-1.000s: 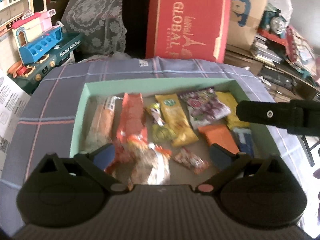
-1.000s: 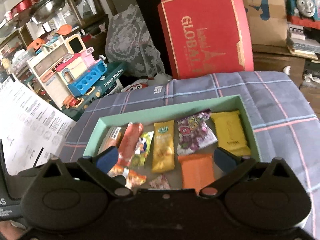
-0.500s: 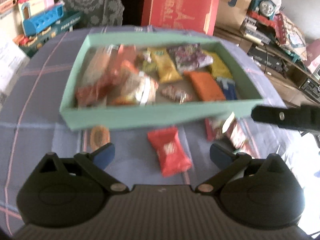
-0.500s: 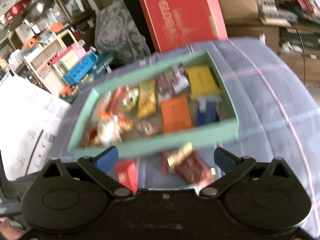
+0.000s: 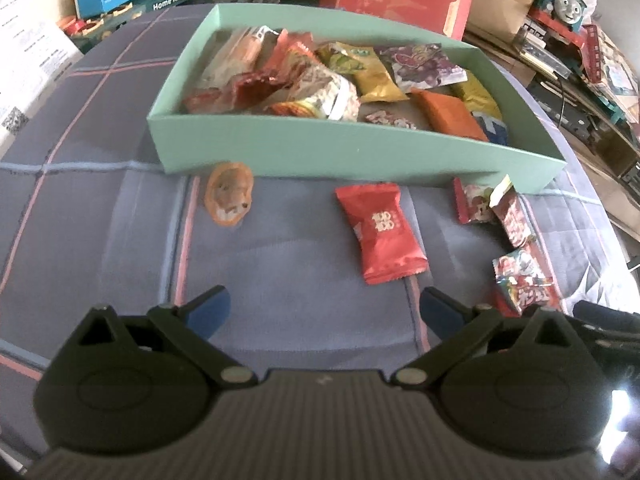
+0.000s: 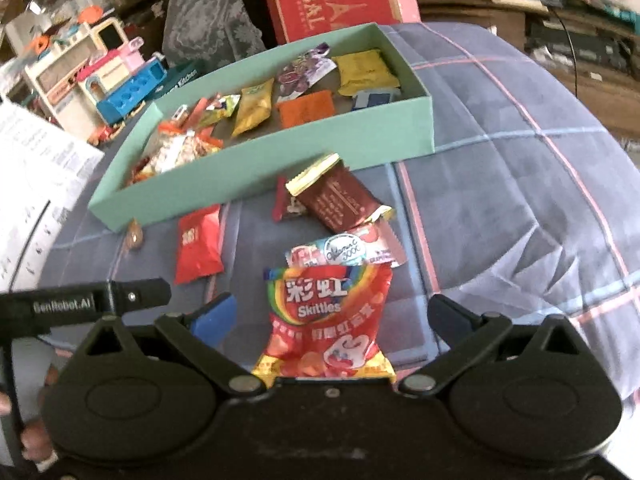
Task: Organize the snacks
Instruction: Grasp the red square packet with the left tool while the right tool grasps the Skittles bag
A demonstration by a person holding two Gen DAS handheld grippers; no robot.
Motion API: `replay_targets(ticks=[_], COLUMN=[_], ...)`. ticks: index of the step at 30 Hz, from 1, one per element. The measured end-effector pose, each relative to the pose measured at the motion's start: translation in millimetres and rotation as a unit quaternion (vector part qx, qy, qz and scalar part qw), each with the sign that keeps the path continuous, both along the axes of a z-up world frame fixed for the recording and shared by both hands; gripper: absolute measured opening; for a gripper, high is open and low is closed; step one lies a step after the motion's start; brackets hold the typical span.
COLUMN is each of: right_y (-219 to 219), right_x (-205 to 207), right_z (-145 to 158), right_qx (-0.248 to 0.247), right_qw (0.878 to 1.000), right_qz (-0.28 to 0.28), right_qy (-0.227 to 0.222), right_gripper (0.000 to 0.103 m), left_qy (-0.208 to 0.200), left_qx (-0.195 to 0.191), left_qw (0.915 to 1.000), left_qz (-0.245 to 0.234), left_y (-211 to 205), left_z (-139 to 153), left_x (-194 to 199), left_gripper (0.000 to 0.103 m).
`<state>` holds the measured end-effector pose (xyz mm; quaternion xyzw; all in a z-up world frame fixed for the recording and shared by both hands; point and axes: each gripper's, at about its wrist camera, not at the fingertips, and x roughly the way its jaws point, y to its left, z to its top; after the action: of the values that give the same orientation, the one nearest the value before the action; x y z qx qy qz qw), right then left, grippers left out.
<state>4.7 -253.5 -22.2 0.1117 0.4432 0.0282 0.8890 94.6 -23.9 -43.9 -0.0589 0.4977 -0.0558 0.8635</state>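
Item one: your left gripper (image 5: 324,308), jaws spread wide and holding nothing, hovering low over the plaid cloth (image 5: 120,240). It faces the red candy packet (image 5: 380,236), which lies flat just ahead of the blue pads — probably your nearest pick on that side.

Item two: your right gripper (image 6: 332,312), also released and empty. The Skittles bag (image 6: 328,320) lies between its fingers, but they stand well clear of its edges, so nothing is grasped yet. The bag is flat on the cloth, and you would likely need to come down on it before closing.

Item three: the green tray (image 5: 320,148), at the far side of the cloth, already stocked with many wrapped snacks — yellow, orange, purple and red ones, loosely heaped at its left end. It looks like the collecting place, since everything sorted sits inside its walls.

Item four: strays outside the tray, all close to its near wall:
- a small orange-wrapped sweet (image 5: 229,198), just beside the wall
- a brown packet (image 6: 336,200), tilted over another red wrapper
- a pale strawberry-print packet (image 6: 348,250), partly tucked under the top of the Skittles bag

Judged from this layout, most of the sorting is done; about half a dozen loose pieces remain on the cloth.
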Motion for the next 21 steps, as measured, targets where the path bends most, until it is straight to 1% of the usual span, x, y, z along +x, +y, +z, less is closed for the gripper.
replay_targets(ticks=[3, 6, 7, 8, 11, 12, 15, 18, 21], right_y=[9, 15, 17, 20, 28, 28, 16, -2, -12], right_x=[3, 5, 5, 4, 2, 3, 5, 9, 10], right_z=[-1, -8, -10, -12, -12, -12, -12, -12, -13], right_qx=[-0.016, -0.03, -0.034, -0.043, -0.08, -0.086, -0.078, -0.068, -0.059], right_qw=[1.0, 0.999, 0.999, 0.998, 0.995, 0.995, 0.996, 0.998, 0.998], right_qz=[0.013, 0.026, 0.03, 0.035, 0.053, 0.055, 0.041, 0.014, 0.004], right_qy=[-0.005, 0.002, 0.006, 0.005, -0.003, -0.005, -0.007, -0.008, -0.009], right_gripper=[0.096, 0.089, 0.089, 0.086, 0.068, 0.065, 0.063, 0.062, 0.062], left_qy=[0.004, 0.005, 0.005, 0.005, 0.008, 0.007, 0.002, -0.005, -0.005], left_qx=[0.001, 0.005, 0.006, 0.006, 0.008, 0.009, 0.014, 0.022, 0.025], left_qw=[1.0, 1.0, 1.0, 0.9999, 0.9999, 0.9998, 0.9998, 0.9997, 0.9997], left_qz=[0.0, 0.003, 0.004, 0.007, 0.013, 0.013, 0.011, 0.007, 0.007], left_y=[-2, -3, -3, -3, -5, -5, -11, -20, -29], left_z=[-2, -4, -4, -5, -7, -7, -6, -5, -7], left_x=[2, 4, 5, 7, 13, 15, 22, 31, 41], left_gripper=[0.103, 0.103, 0.103, 0.103, 0.103, 0.103, 0.103, 0.103, 0.103])
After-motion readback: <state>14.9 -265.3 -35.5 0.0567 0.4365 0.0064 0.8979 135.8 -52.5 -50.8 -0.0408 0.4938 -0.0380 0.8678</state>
